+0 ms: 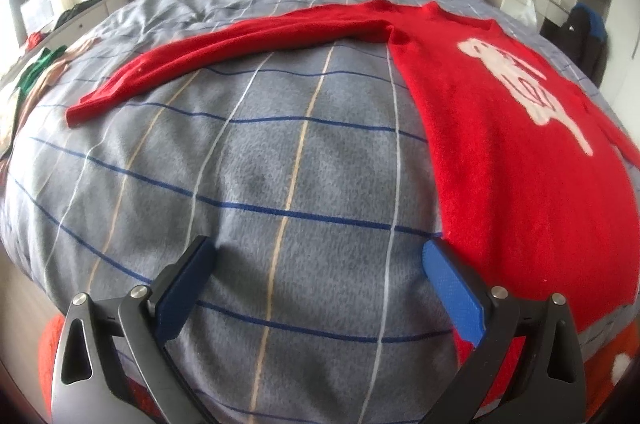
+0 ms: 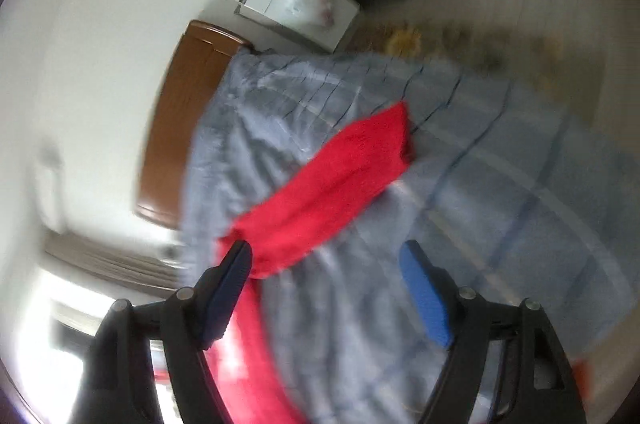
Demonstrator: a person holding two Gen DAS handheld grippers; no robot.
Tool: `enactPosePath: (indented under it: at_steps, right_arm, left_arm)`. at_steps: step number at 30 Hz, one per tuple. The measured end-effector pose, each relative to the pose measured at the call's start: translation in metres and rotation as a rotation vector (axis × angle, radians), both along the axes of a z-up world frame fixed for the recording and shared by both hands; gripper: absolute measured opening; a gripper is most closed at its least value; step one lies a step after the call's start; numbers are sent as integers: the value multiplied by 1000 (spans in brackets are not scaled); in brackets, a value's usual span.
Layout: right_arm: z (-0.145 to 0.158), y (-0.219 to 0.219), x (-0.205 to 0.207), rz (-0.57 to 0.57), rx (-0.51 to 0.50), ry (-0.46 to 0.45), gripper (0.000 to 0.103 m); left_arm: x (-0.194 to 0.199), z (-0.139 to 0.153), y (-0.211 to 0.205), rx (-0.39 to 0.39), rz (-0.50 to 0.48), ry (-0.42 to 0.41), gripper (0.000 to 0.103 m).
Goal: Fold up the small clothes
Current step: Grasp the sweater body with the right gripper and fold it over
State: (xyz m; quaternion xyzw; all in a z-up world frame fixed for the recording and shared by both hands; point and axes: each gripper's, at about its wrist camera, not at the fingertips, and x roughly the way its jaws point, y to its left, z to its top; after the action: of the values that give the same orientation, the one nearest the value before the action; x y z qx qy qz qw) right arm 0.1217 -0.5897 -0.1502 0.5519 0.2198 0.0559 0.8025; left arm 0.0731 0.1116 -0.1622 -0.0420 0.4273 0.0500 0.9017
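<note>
The plaid bedspread (image 1: 256, 175) gives broad open room from 6 to 10 o'clock in the left wrist view. The red sweater (image 1: 500, 151) lies flat at 3 o'clock, one sleeve (image 1: 224, 55) stretched toward 10. The left gripper (image 1: 316, 284) hangs wide and empty, as does the right gripper (image 2: 326, 288). In the blurred right view, a rushed pinch risks gathering bedspread with knit.
</note>
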Motion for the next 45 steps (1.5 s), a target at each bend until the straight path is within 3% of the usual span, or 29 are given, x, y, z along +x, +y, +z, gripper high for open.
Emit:
enactPosePath:
  at_steps: [4, 7, 10, 13, 14, 18, 22, 25, 28, 31, 32, 34, 35, 36, 38, 40, 45]
  right_arm:
    - [-16, -3, 27, -92, 10, 103, 69]
    - [-24, -12, 43, -173, -9, 106, 62]
    - [-27, -17, 61, -190, -41, 105, 43]
    - [-27, -18, 74, -194, -73, 152, 14]
    - [-21, -18, 77, -194, -102, 164, 7]
    - [37, 8, 89, -167, -316, 110, 5]
    - [135, 102, 115, 11, -574, -82, 5]
    - [180, 192, 138, 193, -676, -205, 5]
    - [194, 283, 164, 357, -744, -261, 5]
    - [182, 355, 182, 462, -802, -261, 5]
    - [169, 384, 190, 500, -820, -248, 7]
    - [145, 415, 204, 605, -770, -209, 29]
    - [129, 426, 211, 665, -717, -168, 68]
    - [111, 434, 214, 711, -640, -141, 79]
    - [90, 437, 205, 748, -567, -126, 80]
    - [77, 425, 198, 751, -555, -129, 80]
    - [67, 346, 158, 619, -718, -145, 80]
  left_arm:
    - [-1, -2, -1, 15, -6, -18, 103]
    - [-3, -3, -1, 22, -15, -35, 103]
    - [-2, -4, -1, 18, -17, -41, 103]
    - [-1, -5, 0, 13, -15, -43, 103]
    - [-1, -5, 0, 11, -15, -44, 103]
    - [-3, -5, 2, 4, -19, -60, 103]
    - [-3, -6, 2, 1, -21, -65, 103]
    - [-4, -6, 3, -5, -25, -67, 103]
    - [-6, -6, 4, -6, -24, -69, 103]
    - [-7, -7, 5, -7, -26, -72, 103]
    - [-8, -7, 5, -8, -27, -73, 103]
    - [-7, -8, 5, -7, -30, -74, 103]
    - [-7, -8, 5, -7, -31, -73, 103]
    - [-7, -7, 5, -8, -32, -74, 103]
    - [-7, -8, 6, -8, -34, -76, 103]
    - [-8, -8, 6, -8, -34, -78, 103]
    - [-8, -9, 5, 0, -28, -77, 103]
